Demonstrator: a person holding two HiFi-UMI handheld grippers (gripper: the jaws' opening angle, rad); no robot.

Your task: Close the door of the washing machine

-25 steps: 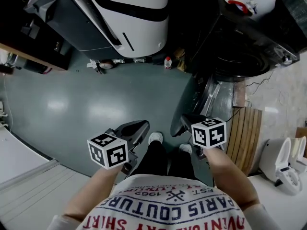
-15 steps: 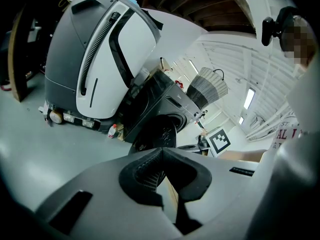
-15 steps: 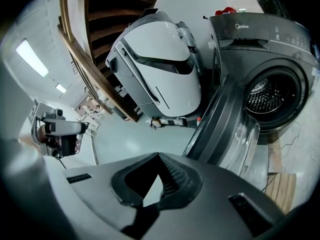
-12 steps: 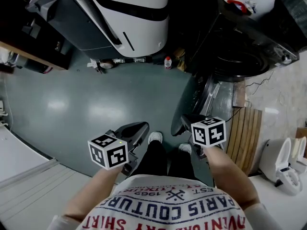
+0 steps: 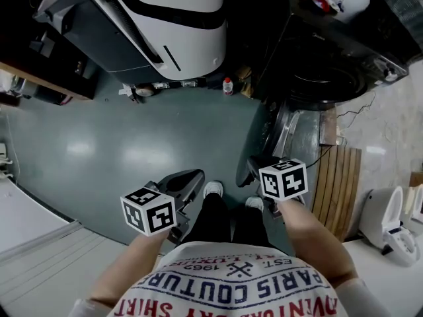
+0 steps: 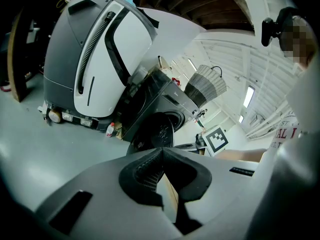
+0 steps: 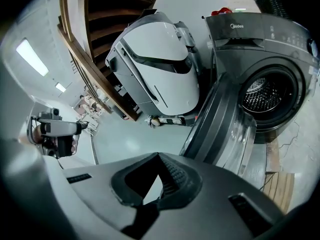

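Note:
The dark front-loading washing machine (image 5: 330, 51) stands at the upper right of the head view, its drum (image 7: 267, 94) showing. Its round door (image 5: 283, 129) hangs wide open, swung out toward me; in the right gripper view the door (image 7: 220, 124) fills the space just ahead of the jaws. My right gripper (image 5: 250, 167) is held low near the door's lower edge, shut with nothing between its fingers and not touching the door. My left gripper (image 5: 197, 174) hovers over the floor further left, also shut and empty. In the left gripper view the door (image 6: 156, 131) is seen ahead.
A large white-and-grey machine (image 5: 165, 25) stands left of the washer, with a small bottle (image 5: 228, 86) between them. A wooden slatted mat (image 5: 337, 177) lies at the right and a white fixture (image 5: 386, 223) beyond it. A wooden shelf edge (image 5: 39, 78) runs along the left.
The head view has shifted slightly, and the right gripper has drifted a little left and up. Both grippers stay shut and the door stays open.

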